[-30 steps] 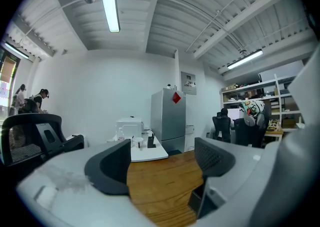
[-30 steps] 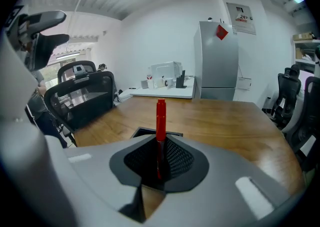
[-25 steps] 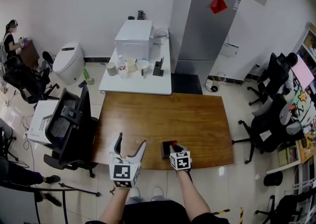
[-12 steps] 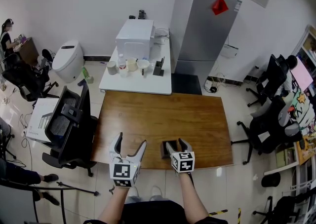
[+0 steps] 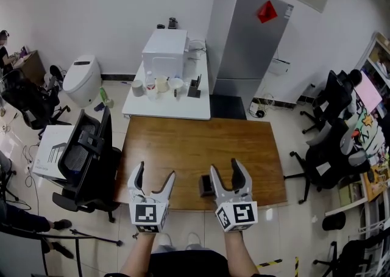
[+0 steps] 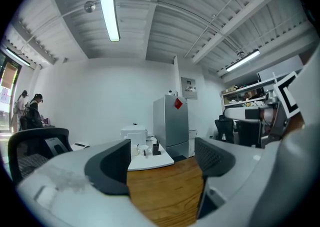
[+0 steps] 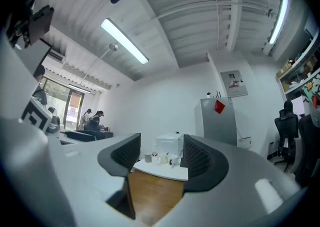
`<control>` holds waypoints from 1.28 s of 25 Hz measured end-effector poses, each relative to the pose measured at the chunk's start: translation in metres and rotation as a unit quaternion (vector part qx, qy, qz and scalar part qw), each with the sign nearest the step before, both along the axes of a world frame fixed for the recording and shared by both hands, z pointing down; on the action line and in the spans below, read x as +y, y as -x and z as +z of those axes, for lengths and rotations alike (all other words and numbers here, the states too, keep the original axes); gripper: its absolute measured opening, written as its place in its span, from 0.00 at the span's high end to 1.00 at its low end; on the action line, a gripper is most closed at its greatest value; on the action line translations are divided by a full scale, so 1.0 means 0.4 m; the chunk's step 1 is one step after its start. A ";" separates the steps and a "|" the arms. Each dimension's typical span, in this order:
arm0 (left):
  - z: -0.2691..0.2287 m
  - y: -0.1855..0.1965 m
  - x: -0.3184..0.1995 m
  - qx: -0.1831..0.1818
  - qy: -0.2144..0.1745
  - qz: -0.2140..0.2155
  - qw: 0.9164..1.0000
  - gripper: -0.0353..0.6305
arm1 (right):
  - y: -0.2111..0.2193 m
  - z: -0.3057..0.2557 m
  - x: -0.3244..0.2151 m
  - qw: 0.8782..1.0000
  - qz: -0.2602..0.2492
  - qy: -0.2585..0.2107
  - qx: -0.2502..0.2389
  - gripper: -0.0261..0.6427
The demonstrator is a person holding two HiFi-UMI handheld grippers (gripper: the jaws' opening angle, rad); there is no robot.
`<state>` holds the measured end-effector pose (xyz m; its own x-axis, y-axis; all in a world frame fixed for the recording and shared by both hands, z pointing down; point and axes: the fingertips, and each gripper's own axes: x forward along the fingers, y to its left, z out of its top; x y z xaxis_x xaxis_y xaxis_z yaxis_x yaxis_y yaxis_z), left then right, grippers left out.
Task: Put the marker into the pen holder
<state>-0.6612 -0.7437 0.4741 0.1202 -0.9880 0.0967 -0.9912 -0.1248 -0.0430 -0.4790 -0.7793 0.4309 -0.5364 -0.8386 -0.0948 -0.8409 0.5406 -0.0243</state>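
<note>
Hovering over the near edge of the wooden table (image 5: pixel 195 141), the left gripper (image 5: pixel 155 172) and the right gripper (image 5: pixel 225 168) both point away from the person, raised clear of the tabletop. Each has its jaws spread wide. Each gripper view shows only bare wood and the far room through the gap, so neither holds anything. The dark pen holder (image 5: pixel 206 185) stands near the table's front edge, just beside the right gripper's left jaw and partly covered by it. The marker lies neither on the open tabletop nor in either gripper. It is probably down inside the holder, though the holder is too small and too hidden to be sure. If so, the spread right jaws beside the holder suit a release, and the task looks about finished. The left gripper, off to the side, seems idle and is simply kept out of the way.
</note>
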 end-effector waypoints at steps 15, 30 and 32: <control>-0.032 0.005 0.133 0.009 -0.007 0.025 1.000 0.34 | 0.070 -0.017 0.180 1.000 -0.009 -0.004 0.006 0.57; -0.082 -0.188 0.376 -0.009 -0.038 -0.084 0.996 0.39 | -0.198 0.040 0.292 0.999 -0.024 0.026 0.005 0.57; -0.114 -0.197 0.389 -0.008 -0.058 -0.086 0.995 0.39 | -0.191 0.028 0.306 0.999 -0.027 0.025 0.006 0.57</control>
<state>-0.5824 -0.5882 0.4286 -0.0515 -0.9985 -0.0187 -0.9966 0.0525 -0.0630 -0.4025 -0.6568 0.4419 -0.5821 -0.8118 -0.0462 -0.8108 0.5838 -0.0428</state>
